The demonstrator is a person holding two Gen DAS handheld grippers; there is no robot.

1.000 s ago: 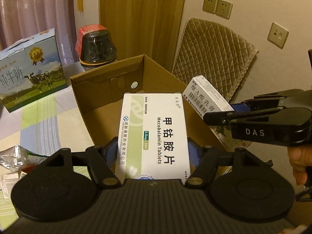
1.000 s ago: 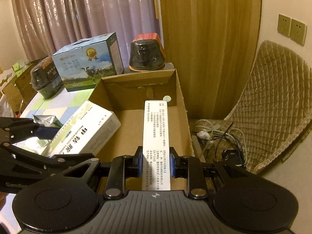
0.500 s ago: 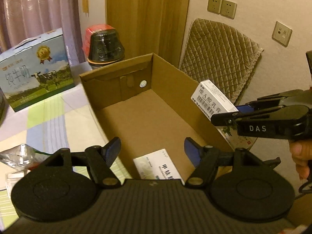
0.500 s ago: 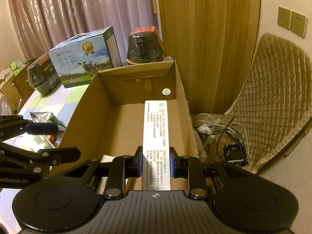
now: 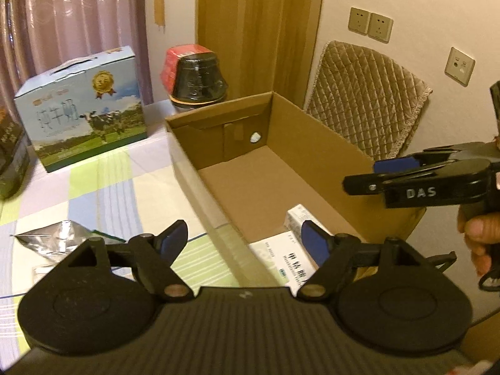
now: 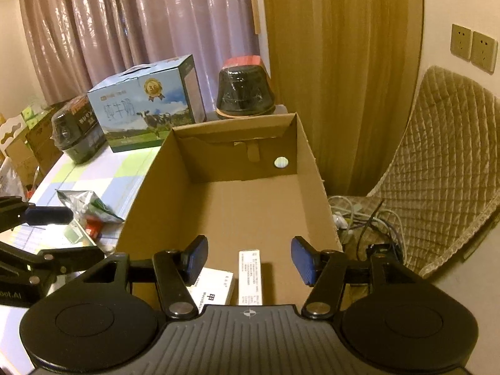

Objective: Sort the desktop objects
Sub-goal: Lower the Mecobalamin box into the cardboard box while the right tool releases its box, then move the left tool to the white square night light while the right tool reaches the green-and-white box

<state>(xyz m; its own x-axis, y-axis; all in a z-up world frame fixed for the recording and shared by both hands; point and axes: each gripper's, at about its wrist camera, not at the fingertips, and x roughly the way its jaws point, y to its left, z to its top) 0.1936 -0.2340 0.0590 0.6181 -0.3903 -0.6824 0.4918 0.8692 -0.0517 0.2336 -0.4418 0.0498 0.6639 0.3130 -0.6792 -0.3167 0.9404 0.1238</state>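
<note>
Across the middle of both wrist views sits an open brown cardboard box point(image 6: 250, 206), its far wall marked by a small round hole. Low in the frame of the right wrist view, two white medicine cartons lie on the box floor: a flat white carton with green print point(image 6: 215, 287) and, just to its right, a narrow white carton printed with fine text point(image 6: 250, 276). They lie close side by side; I cannot tell whether they touch. The right tongs point(image 6: 250, 264) stand wide open above these cartons, blue pads apart and holding nothing. In the left wrist view the left tongs point(image 5: 247, 242) are likewise spread open and empty, their right pad over the near end of the box, their left pad over the table point(image 5: 125, 187) with its pastel checked cloth. The flat carton point(image 5: 281, 254) shows between the pads, the narrow one point(image 5: 297, 218) just beyond it.

At the left of the right wrist view, a crumpled silver foil pouch point(image 6: 84, 204) lies on the cloth beside the box. Further back stand a blue milk carton case with cows point(image 6: 147, 106) and a black wrapped bowl-shaped tub with a red lid point(image 6: 245, 92).
</note>
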